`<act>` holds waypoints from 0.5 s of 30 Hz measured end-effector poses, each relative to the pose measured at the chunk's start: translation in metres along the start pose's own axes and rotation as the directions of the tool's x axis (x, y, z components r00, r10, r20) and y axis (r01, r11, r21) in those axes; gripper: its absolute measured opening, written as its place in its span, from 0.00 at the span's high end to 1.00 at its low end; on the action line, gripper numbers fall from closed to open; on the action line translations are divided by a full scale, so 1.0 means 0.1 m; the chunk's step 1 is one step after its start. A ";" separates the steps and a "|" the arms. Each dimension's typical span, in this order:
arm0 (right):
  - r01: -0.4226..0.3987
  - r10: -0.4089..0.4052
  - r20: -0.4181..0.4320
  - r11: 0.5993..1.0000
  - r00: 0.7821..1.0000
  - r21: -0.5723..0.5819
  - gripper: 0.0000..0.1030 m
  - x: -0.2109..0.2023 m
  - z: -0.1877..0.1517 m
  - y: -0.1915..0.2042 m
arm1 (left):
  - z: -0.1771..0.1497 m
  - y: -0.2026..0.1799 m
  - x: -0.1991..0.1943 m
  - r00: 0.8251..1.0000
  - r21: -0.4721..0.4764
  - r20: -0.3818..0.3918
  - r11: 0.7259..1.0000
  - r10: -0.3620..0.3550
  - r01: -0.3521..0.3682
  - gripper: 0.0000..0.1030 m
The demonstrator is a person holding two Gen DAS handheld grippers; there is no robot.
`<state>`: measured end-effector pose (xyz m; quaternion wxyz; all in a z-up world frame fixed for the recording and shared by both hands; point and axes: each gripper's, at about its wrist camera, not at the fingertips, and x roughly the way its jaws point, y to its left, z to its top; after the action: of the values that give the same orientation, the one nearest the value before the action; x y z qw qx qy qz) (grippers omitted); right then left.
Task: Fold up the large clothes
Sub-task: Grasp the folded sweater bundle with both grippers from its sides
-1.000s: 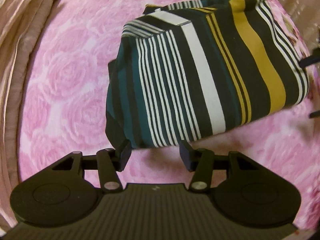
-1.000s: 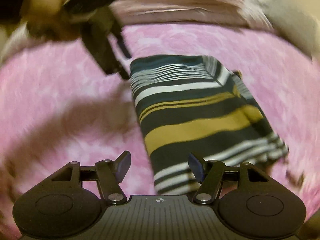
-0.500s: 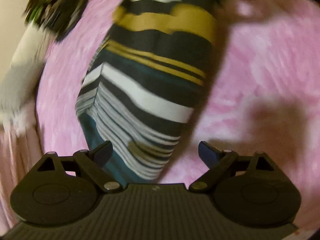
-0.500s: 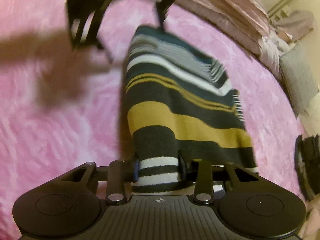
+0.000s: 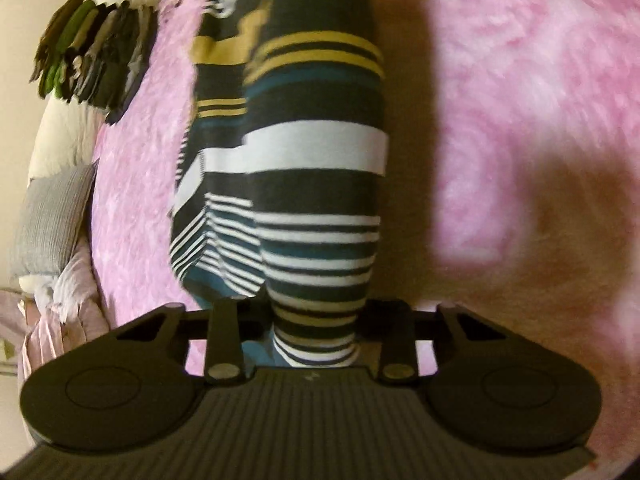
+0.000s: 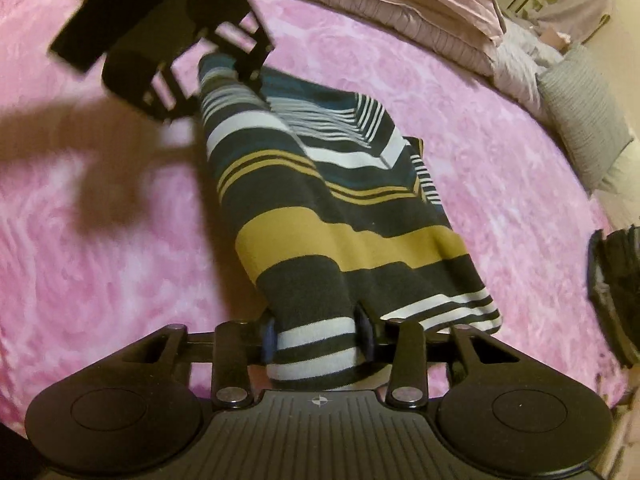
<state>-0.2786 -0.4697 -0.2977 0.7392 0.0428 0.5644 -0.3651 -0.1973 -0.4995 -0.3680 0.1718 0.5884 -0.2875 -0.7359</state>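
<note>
The striped cloth (image 6: 344, 216) stretches between both claws over the pink blanket (image 6: 100, 264). The left claw (image 5: 316, 332) just squeezed its end; the right claw (image 6: 318, 336) grips the other. Bunched layers could slip out, spoiling the fold.

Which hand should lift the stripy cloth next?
Probably both together. The right gripper pinches one end of the cloth; the left gripper has just closed on the far end. Neither looks better placed.
</note>
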 end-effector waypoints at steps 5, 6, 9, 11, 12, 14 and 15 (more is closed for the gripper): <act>0.099 -0.095 0.057 0.993 0.994 -0.058 0.27 0.02 0.02 0.40 | 0.04 0.14 -0.07 1.000 -0.022 -0.002 1.000 -0.013 0.013 0.76; 0.112 -0.106 0.077 0.990 0.991 -0.088 0.23 0.07 0.04 0.46 | 0.05 0.15 -0.08 1.000 -0.032 -0.005 0.999 -0.020 0.020 0.77; 0.146 -0.134 0.097 0.980 0.986 -0.134 0.22 0.30 0.07 0.61 | 0.04 0.21 -0.13 0.999 -0.098 -0.011 0.994 -0.052 0.050 0.78; 0.163 -0.155 0.069 0.975 0.986 -0.150 0.22 0.48 0.07 0.63 | 0.05 0.29 -0.16 0.997 -0.148 -0.010 0.987 -0.071 0.069 0.78; 0.180 -0.175 0.047 0.969 0.983 -0.167 0.23 0.57 0.05 0.63 | 0.05 0.34 -0.18 0.997 -0.170 -0.008 0.982 -0.083 0.080 0.78; 0.221 -0.223 0.016 0.953 0.975 -0.207 0.30 0.67 -0.01 0.59 | 0.06 0.42 -0.23 0.995 -0.194 -0.006 0.976 -0.100 0.097 0.78; 0.233 -0.239 0.003 0.948 0.971 -0.216 0.47 0.70 -0.04 0.56 | 0.06 0.44 -0.25 0.994 -0.202 -0.005 0.974 -0.110 0.106 0.78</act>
<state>-0.2421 -0.4610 -0.3795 0.6838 -0.1008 0.6102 -0.3872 -0.2010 -0.5176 -0.3199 0.1925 0.5885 -0.1777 -0.7649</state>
